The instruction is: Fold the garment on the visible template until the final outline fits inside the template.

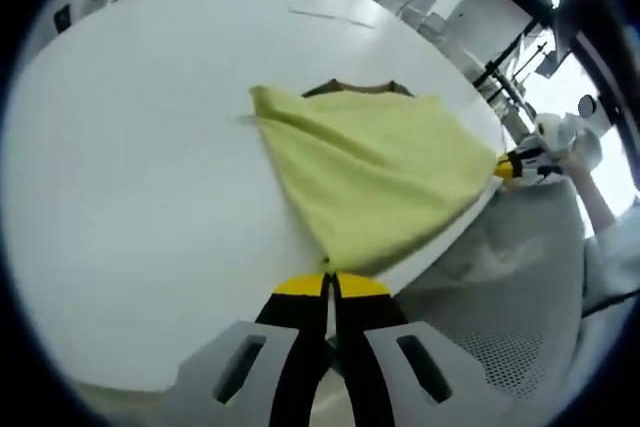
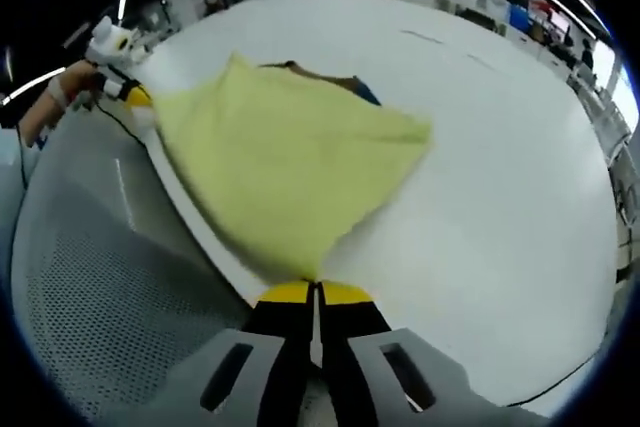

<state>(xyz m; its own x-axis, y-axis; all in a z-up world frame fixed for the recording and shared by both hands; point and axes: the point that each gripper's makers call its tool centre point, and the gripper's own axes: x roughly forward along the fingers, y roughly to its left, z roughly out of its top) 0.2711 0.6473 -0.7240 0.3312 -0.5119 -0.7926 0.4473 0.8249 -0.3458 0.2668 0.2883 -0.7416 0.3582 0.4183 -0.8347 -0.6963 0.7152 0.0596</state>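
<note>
Left gripper view: left claw (image 1: 330, 285) at the near edge of the white surface (image 1: 130, 197), yellow-tipped jaws pressed together, pinching one corner of the yellow garment (image 1: 375, 182). Garment lifted and stretched taut, spreading from that pinched corner toward the far side and toward the right, hanging partly over the edge of the surface. Peeking out behind the garment's far edge, a dark brown strip (image 1: 357, 89), too little visible to identify. At the right, beyond the edge, right claw (image 1: 508, 167) gripping the garment's other near corner, jaws closed on the cloth, with a person's hand (image 1: 590, 162) behind it. Below the edge, a grey perforated mat (image 1: 500, 347) on the floor. Right gripper view: right claw (image 2: 315, 290) at the near edge of the surface (image 2: 500, 177), jaws closed tight on a corner of the garment (image 2: 285, 172). Cloth fanned out from the pinch toward the far side, one point reaching right over the surface, another stretching left past the edge. At the far left, left claw (image 2: 135, 95) clamped on that left corner, a hand (image 2: 60, 92) holding the tool. Dark brown strip (image 2: 320, 75) showing behind the garment's far edge, with a small blue patch beside it. Grey perforated mat (image 2: 90, 287) to the left below the surface.
</note>
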